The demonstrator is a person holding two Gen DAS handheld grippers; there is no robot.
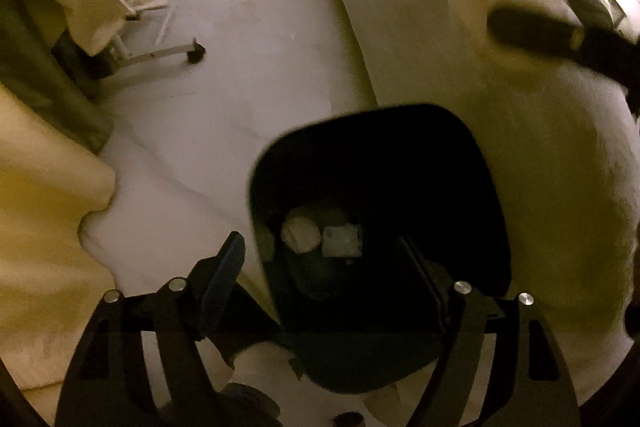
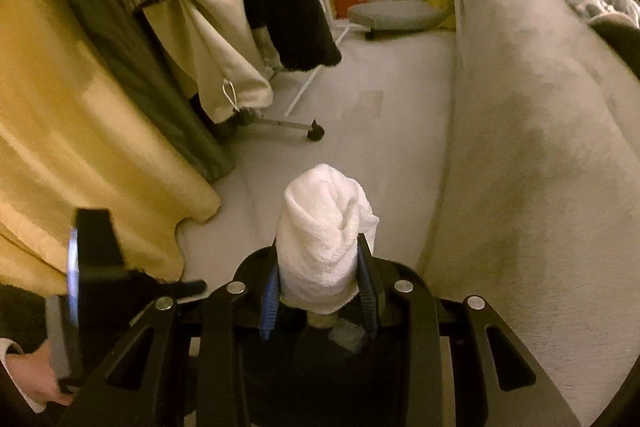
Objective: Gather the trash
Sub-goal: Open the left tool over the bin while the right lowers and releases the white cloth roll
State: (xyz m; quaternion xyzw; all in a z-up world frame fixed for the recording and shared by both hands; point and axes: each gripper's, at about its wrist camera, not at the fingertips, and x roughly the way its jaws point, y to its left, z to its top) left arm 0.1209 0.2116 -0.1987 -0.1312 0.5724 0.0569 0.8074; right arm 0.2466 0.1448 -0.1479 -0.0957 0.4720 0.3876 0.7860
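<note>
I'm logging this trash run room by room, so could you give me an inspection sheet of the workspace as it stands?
Surface: pale bare floor, dimly lit.
Job's things: crumpled white paper towel wad held in the right tool; black plastic trash bin below, holding a pale wad and a grey scrap.
Clutter: round grey cushion on the floor far back.
Grippers: right tool shut on the towel wad; left tool open above the bin.
Cables: nothing seen.
Surroundings: yellow fabric, hanging garments on a wheeled white rack, and a beige sofa.
</note>
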